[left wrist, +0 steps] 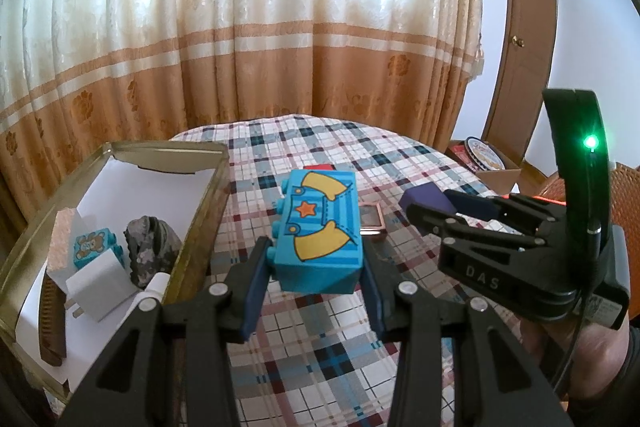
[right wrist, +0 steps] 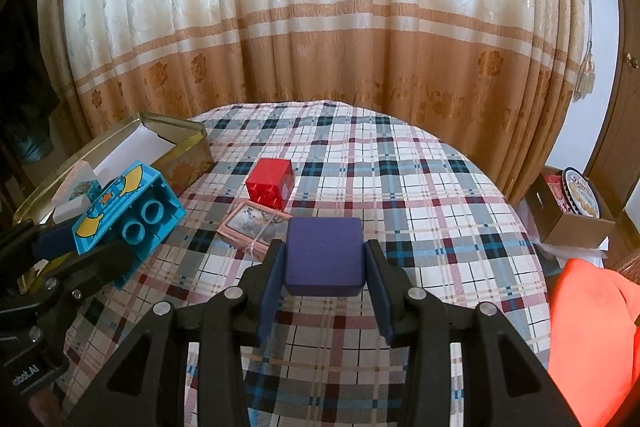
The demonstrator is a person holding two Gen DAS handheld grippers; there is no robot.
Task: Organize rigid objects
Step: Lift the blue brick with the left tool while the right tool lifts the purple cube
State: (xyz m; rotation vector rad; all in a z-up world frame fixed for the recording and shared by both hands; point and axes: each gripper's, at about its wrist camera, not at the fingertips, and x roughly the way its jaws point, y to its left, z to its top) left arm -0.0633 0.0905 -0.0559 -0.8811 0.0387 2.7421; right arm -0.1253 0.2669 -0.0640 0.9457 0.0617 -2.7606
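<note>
The left gripper [left wrist: 316,267] has its fingers clamped on a blue toy brick [left wrist: 320,227] above the plaid tabletop [left wrist: 320,367]; the right gripper [right wrist: 324,267], lettered "DAS", grips a purple block [right wrist: 324,255]. The brick hides most of a red brick [right wrist: 270,183]. The round tin [right wrist: 582,197] lettering is unreadable.

- In the left wrist view the red block [left wrist: 319,167] is almost fully hidden behind the blue brick [left wrist: 318,231].
- The round tin [right wrist: 582,197] has printed words too small to read.
- The orange cloth [right wrist: 592,339] is cut by the right edge.
</note>
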